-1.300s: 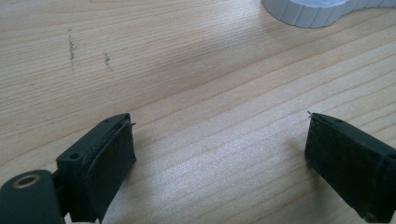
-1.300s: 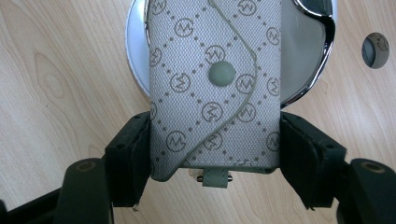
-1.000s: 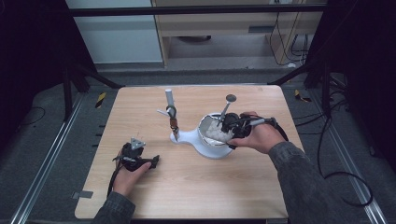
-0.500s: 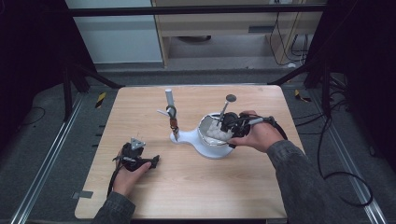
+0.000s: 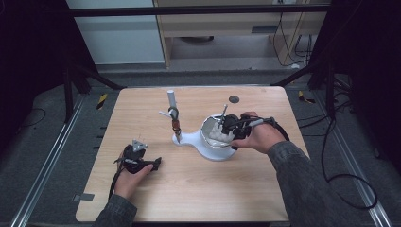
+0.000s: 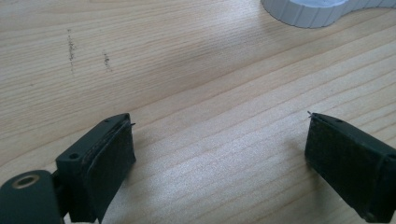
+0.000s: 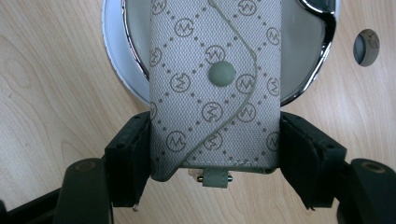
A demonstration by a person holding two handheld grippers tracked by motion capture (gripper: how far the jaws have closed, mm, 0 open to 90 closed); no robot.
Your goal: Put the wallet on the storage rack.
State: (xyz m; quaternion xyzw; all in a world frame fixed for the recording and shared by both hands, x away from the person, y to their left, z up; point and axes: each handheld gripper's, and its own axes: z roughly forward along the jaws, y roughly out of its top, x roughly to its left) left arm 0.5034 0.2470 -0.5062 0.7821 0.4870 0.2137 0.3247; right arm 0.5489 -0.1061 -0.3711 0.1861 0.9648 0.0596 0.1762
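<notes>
Right gripper (image 7: 215, 161): I have the fingers clamped on both long edges of a small fabric pouch (image 7: 215, 88). Woven grey-beige canvas, printed monogram circles with dotted diamond lines, curved flap closed by a round matte snap, small tab with a metal pin at the near end. The pouch sits over the bowl (image 7: 119, 60) of the white stand (image 5: 208, 146): round dish with a shiny chrome rim and smooth pale inside, on a teardrop-shaped white plastic base with a ribbed side wall. From the narrow end of that base rises a thin post (image 5: 173, 113) with a white cylindrical top. Just beyond the bowl, a small dark round disc (image 5: 233, 99) lies flat on the worktop (image 5: 189, 189), light wood-grain laminate.

Left gripper (image 6: 217, 154): fingers wide apart, nothing between them, flat black pads with a rough facing, low over bare worktop, well short of the stand's base.
</notes>
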